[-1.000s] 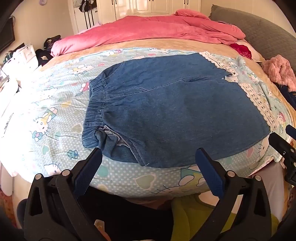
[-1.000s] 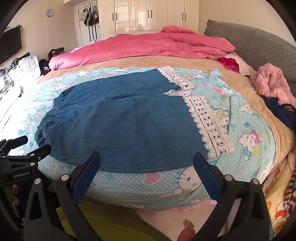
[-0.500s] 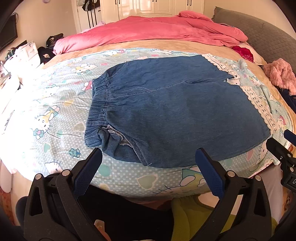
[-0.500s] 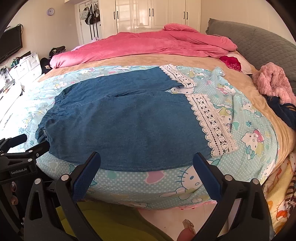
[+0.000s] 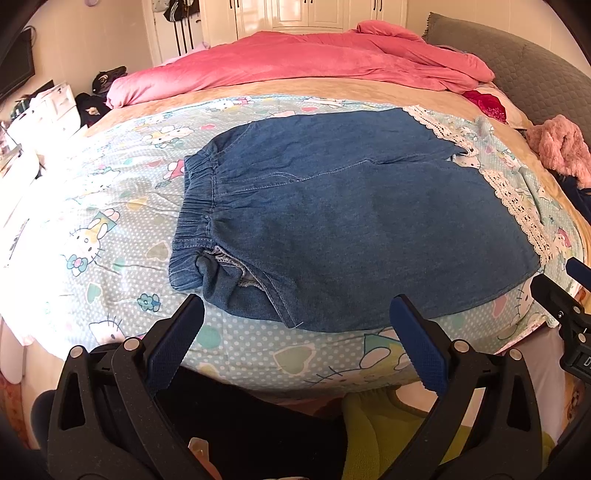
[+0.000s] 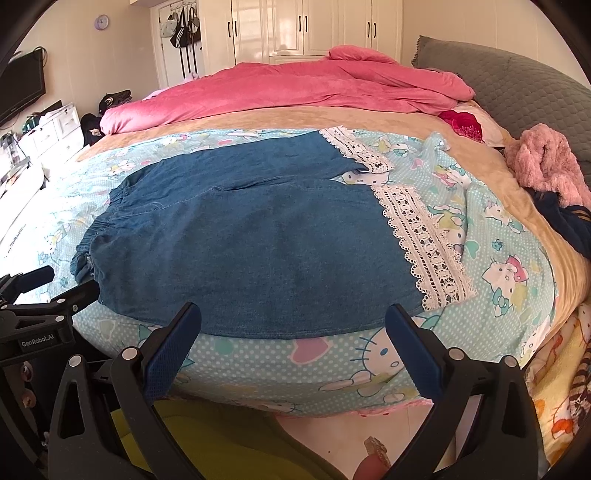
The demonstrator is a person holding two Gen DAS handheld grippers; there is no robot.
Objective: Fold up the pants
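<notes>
Both tongs (image 5: 295,325) (image 6: 293,332) have retreated, spread wide, off the pants' (image 5: 351,221) near hem.

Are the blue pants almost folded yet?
Not yet. Done: the denim pants lie spread flat on the cartoon blanket, both lace cuffs showing. In hand: nothing; the left gripper and right gripper hover at the near edge, jaws open. Left: every fold.

Matt denim pants (image 5: 351,229) with lace hems (image 6: 424,236); glossy wardrobe doors (image 6: 303,29).
</notes>
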